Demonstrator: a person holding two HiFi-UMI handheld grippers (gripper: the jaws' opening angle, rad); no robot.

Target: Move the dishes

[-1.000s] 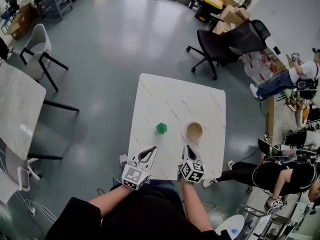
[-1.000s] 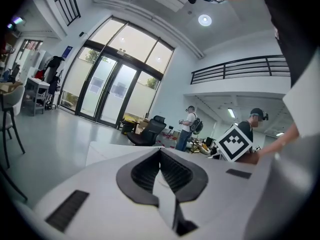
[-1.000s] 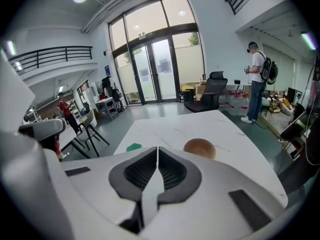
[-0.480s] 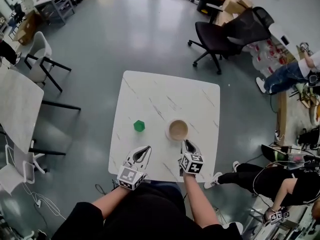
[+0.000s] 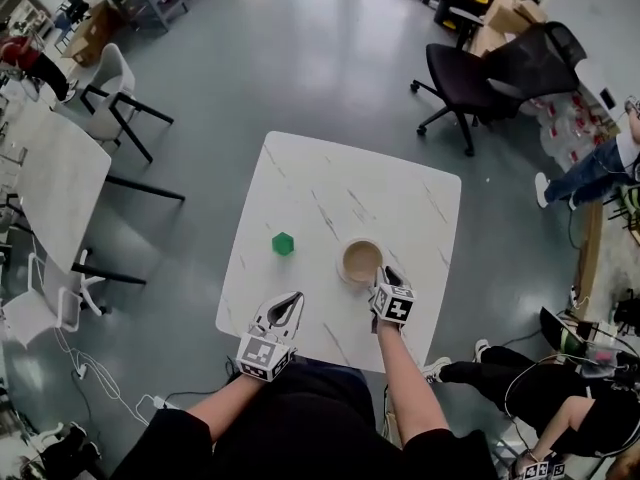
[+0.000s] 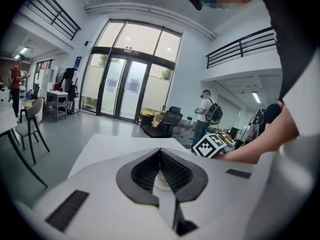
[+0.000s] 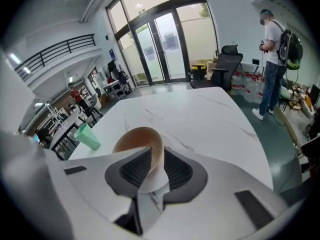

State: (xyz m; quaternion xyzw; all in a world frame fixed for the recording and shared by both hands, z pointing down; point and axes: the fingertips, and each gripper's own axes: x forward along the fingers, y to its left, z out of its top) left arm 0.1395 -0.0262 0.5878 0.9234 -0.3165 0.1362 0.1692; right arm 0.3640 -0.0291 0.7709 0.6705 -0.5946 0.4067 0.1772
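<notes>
Since a second ago the right tongs point(image 5: 384, 274) have gone forward from just short of the bowl point(image 5: 360, 260) onto its near rim. The left tongs point(image 5: 297, 296) have stayed by the desk's point(image 5: 340, 183) near edge.

In the right gripper view the tan bowl's wall runs up between the two ribbed black pads, one pad inside the bowl and one outside. The pads press against it, so the right tongs are gripping the bowl by its rim. The bowl sits upright on the white marbled desk, in the near right part of the top, and looks empty.

A small green cup point(image 5: 283, 244) stands on the desk to the left of the bowl, apart from it and touched by neither tongs. In the right gripper view it shows beyond the bowl's left side.

The left tongs are closed with nothing in them: in the left gripper view their tips meet at the front, and only a teardrop gap remains behind the tips. They point across the desk, to the near left of the cup and well clear of it. That same view shows the person's right forearm and the marker cube of the right tongs off to the right.

A black office chair point(image 5: 480, 73) stands on the grey floor beyond the desk's far right corner.
</notes>
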